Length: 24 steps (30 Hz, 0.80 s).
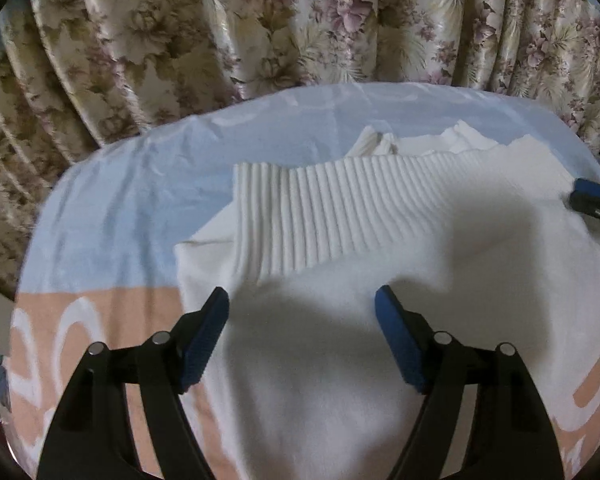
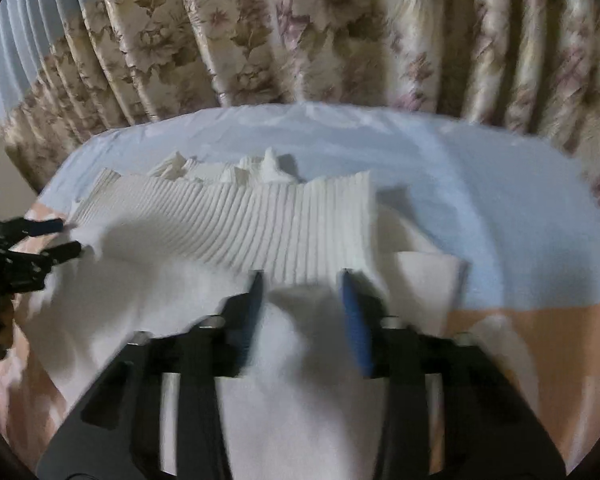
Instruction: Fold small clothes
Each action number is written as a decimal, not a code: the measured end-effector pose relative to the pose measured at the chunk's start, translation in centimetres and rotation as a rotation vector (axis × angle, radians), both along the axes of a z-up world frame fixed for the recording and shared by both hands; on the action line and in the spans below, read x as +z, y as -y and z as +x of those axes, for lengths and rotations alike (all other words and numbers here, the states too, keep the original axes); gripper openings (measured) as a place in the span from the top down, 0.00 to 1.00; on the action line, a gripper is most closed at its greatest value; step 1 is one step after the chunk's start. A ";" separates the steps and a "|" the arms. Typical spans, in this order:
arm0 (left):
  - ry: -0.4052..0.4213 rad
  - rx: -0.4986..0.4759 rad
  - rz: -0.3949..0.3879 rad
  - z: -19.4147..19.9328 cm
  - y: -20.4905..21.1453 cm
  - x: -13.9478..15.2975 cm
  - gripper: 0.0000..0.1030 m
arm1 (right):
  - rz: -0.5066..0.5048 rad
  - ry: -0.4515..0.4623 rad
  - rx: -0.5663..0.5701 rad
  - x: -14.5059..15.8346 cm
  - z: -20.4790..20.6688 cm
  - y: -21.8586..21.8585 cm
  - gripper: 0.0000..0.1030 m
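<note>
Hovering Over a White Sweater

Lying on a cloth-covered tabletop, the white knit sweater is spread flat, its ribbed band folded across the far part of the garment. The cloth beneath is pale blue on the far side and peach with white shapes on the near side. A floral curtain hangs behind the far edge.

From the left wrist view, the left tool sits above the near-left part of the sweater with its blue pads spread wide, nothing between them but the fabric below. The right tool shows at the right edge of that view.

From the right wrist view (blurred), the right tool has its pads apart, tips near the ribbed band; no fabric is visibly pinched. The left tool appears at the sweater's left edge, also spread.
</note>
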<state>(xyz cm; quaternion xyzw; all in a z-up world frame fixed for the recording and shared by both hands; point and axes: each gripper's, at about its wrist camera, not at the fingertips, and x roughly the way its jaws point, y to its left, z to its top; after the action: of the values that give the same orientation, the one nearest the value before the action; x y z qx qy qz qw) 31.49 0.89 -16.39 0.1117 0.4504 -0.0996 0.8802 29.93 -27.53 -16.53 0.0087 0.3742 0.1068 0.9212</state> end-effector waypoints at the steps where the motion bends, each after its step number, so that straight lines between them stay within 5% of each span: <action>1: 0.009 -0.012 -0.013 -0.9 0.1 0.6 0.25 | -0.003 0.031 0.012 0.7 -1.4 -0.6 0.39; 4: 0.035 -0.039 -0.029 -4.1 0.8 1.6 0.18 | -0.056 0.069 0.075 0.9 -5.7 -4.1 0.34; 10: -0.042 -0.060 -0.025 -8.0 1.9 -1.4 0.18 | -0.146 -0.011 0.199 -4.2 -9.8 -9.5 0.38; 17: -0.050 -0.035 0.002 -9.3 -0.5 -3.1 0.18 | -0.088 -0.051 0.033 -5.0 -10.4 -2.1 0.40; 21: -0.050 -0.054 0.002 -9.4 -0.8 -3.1 0.18 | 0.031 -0.068 -0.003 -4.7 -11.1 2.9 0.60; 24: -0.041 -0.053 0.018 -9.2 0.0 -2.7 0.18 | 0.088 -0.087 0.024 -4.2 -11.4 3.6 0.52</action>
<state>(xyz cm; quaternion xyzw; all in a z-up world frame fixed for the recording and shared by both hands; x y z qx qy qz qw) 22.25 0.91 -19.09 0.1294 0.4663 -0.1212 0.8667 18.50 -31.08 -20.77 0.0495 0.4086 0.1339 0.9015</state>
